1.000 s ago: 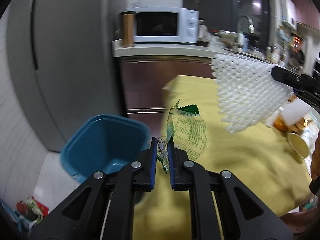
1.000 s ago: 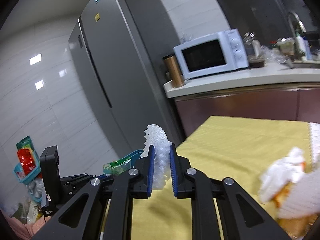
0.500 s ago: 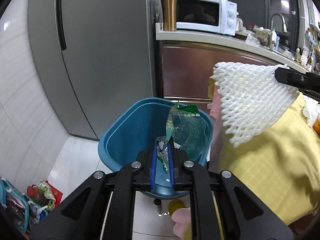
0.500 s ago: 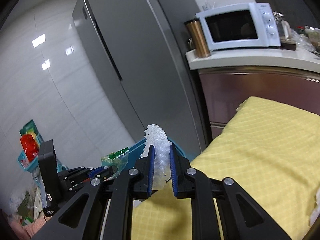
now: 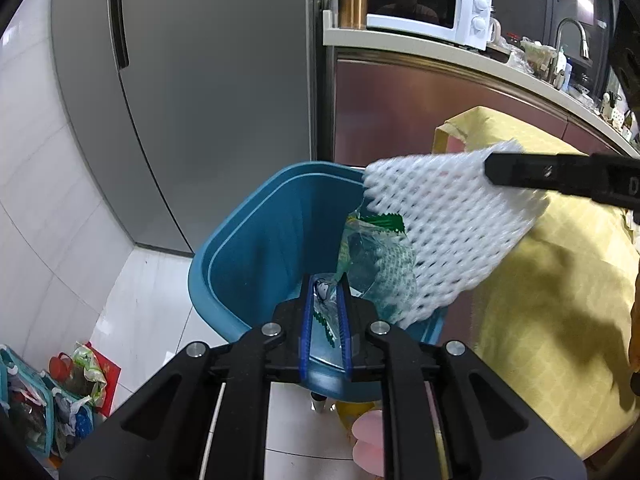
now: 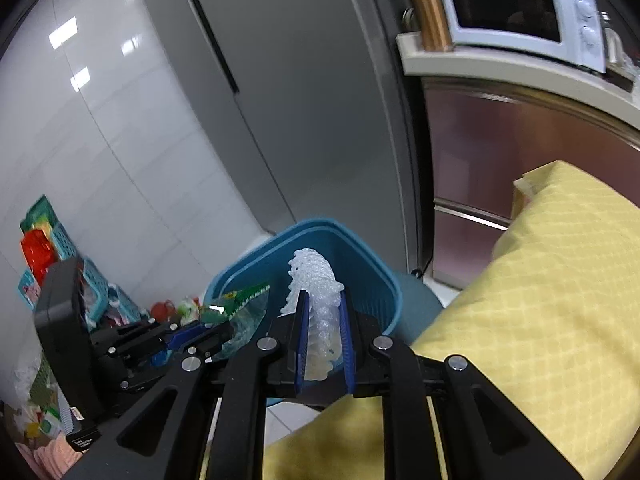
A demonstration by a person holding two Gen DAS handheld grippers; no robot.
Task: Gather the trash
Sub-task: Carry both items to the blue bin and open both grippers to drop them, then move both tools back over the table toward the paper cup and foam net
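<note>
Fridge: stands behind the bin, filling the view from 9 to 12 o'clock; well apart from the trash.
Counter: covered in yellow cloth, at 3 o'clock of the bin and just beside it; its near corner is close to the path of the net.
Bin: blue, open-topped, on the floor below both grippers; its bottom is largely hidden, so what already lies in it cannot be told.
Net: white foam, held over the bin's rim at 2 o'clock, partly over the cloth edge.
Wrapper: clear with green print, hung over the bin's mouth.
Left gripper: jaws clamped on the wrapper's lower end.
Right gripper: jaws clamped on the net.
Progress: both pieces are judged carried to the bin but not yet let go; releasing remains.
Obstruction: none is seen; the net overlaps the wrapper, so tangling on release is possible.
Floor clutter: bags and baskets at 8 o'clock, apart.
</note>
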